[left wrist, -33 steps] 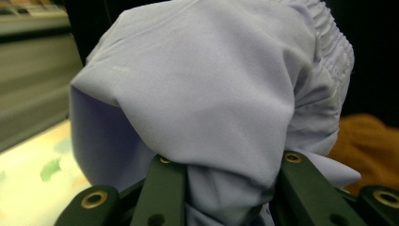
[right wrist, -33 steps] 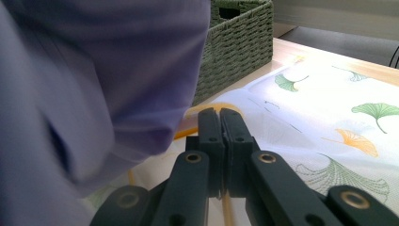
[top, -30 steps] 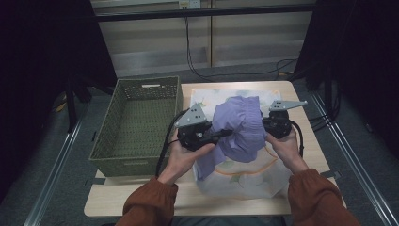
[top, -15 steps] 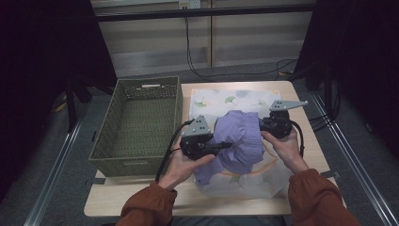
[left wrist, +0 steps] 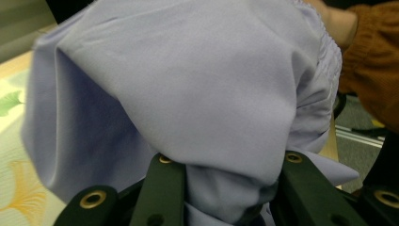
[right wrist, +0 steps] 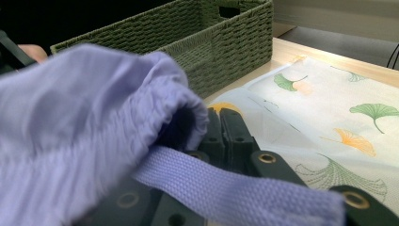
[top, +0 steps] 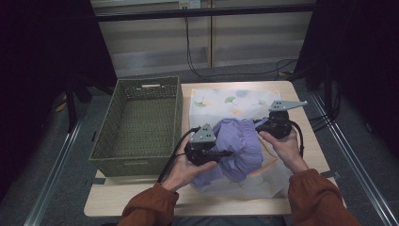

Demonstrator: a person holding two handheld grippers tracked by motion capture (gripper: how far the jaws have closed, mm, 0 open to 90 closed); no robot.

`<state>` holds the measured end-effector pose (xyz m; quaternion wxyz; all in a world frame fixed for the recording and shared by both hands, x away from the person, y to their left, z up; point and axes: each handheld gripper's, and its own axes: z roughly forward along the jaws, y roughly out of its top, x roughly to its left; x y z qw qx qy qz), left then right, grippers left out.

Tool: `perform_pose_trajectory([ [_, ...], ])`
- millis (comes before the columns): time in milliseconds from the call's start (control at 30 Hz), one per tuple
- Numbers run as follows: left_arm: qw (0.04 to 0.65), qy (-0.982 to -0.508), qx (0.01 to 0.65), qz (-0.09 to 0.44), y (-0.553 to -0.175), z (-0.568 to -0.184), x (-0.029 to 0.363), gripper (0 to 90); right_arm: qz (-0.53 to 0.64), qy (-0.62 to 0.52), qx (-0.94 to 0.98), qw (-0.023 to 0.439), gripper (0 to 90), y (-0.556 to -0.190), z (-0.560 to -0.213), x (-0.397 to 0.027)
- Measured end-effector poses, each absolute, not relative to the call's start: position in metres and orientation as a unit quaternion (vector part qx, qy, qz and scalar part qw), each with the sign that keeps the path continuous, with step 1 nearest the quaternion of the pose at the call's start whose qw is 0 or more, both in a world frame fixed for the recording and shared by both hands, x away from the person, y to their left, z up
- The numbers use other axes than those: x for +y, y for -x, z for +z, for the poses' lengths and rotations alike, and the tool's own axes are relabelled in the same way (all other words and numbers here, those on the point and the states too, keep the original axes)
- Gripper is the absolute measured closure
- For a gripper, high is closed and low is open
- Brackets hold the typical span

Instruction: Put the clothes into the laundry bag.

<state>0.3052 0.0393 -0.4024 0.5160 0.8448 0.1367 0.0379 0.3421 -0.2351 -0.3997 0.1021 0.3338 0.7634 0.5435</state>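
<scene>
The lavender garment (top: pixel 240 148) sits bunched on the leaf-print cloth (top: pixel 235 100) right of the green basket (top: pixel 136 122), its long axis running roughly gripper to gripper. I'd keep both ends taut and level. Left gripper (top: pixel 221 153) and right gripper (top: pixel 260 123) jaws both pinch fabric.

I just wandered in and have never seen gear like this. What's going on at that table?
A person is handling a lilac garment with two tools. The left hand-held gripper and the right hand-held gripper each pinch part of the cloth, which is bunched between them over a leaf-patterned sheet on the table. A green woven basket stands at the left with nothing in it.
</scene>
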Motion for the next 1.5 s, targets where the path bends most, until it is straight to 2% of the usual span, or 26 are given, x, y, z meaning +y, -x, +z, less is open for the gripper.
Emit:
perform_pose_trajectory([
  [600,0.47,-0.87,0.15,0.023,-0.315,-0.433,0.031,73.1,0.541,-0.334,0.765,0.1,88.5,-0.342,-0.4,-0.234],
  [1500,0.411,-0.901,0.138,0.003,-0.318,-0.47,0.01,73.0,0.548,-0.325,0.763,0.105,88.5,-0.339,-0.394,-0.234],
])
